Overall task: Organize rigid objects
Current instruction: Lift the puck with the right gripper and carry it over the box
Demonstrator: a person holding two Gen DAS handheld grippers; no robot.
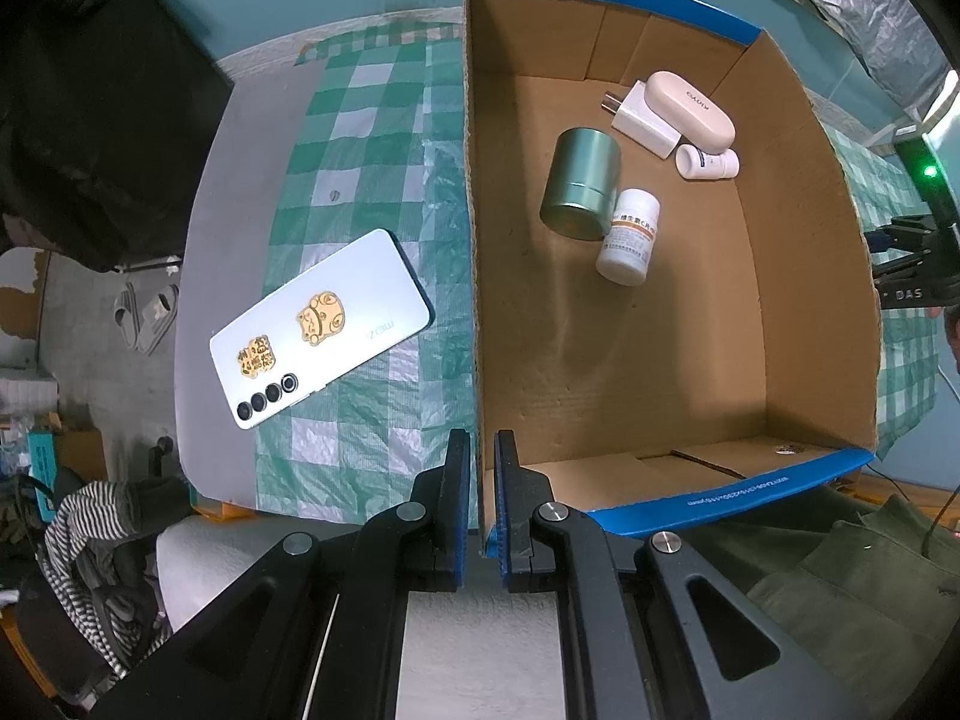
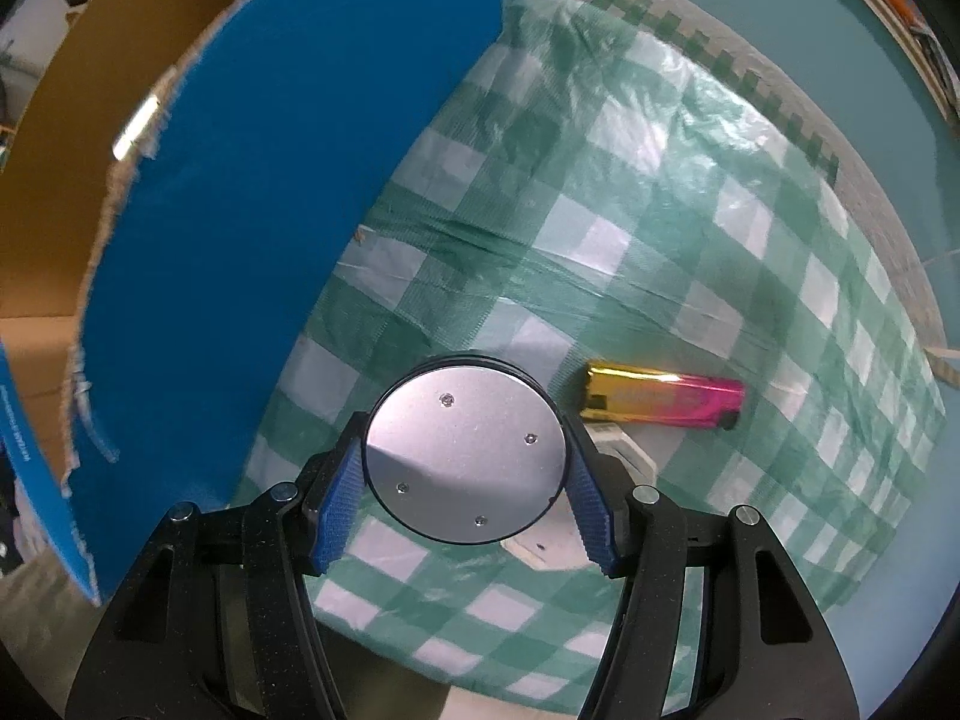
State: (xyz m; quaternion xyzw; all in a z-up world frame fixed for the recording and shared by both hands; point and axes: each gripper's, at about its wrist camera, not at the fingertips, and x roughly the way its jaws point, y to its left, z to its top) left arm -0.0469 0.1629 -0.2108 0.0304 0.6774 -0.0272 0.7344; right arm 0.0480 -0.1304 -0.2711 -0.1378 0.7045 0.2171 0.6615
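Right gripper (image 2: 465, 480): jaws spread wide and clamped on a round silver metal disc with four small screws (image 2: 465, 453); the blue ribbed pads (image 2: 342, 501) pressed its left and right edges. Disc at lower centre of the right wrist view, flat face toward the camera.
Key relation: the open cardboard box with blue outer walls (image 2: 270, 180) stood to the upper left of the held disc, its wall close by; judged that the disc must rise over that wall and travel left to go in. Right hand is the nearer one.
Left gripper (image 1: 480, 480): jaws nearly closed, a narrow gap only; the near-left corner wall of the box (image 1: 474, 300) ran into that gap. Whether the pads actually pinched it, cannot tell.
Box contents: green metal tin (image 1: 581, 189), two white pill bottles, white charger plug and pink oval case, all at upper centre of the left wrist view.
Still outside: white smartphone with gold stickers (image 1: 321, 327), left of box, long axis diagonal; gold-to-pink lighter (image 2: 663, 399), just right of the disc, lying horizontal on the green checked tablecloth (image 2: 720, 240).
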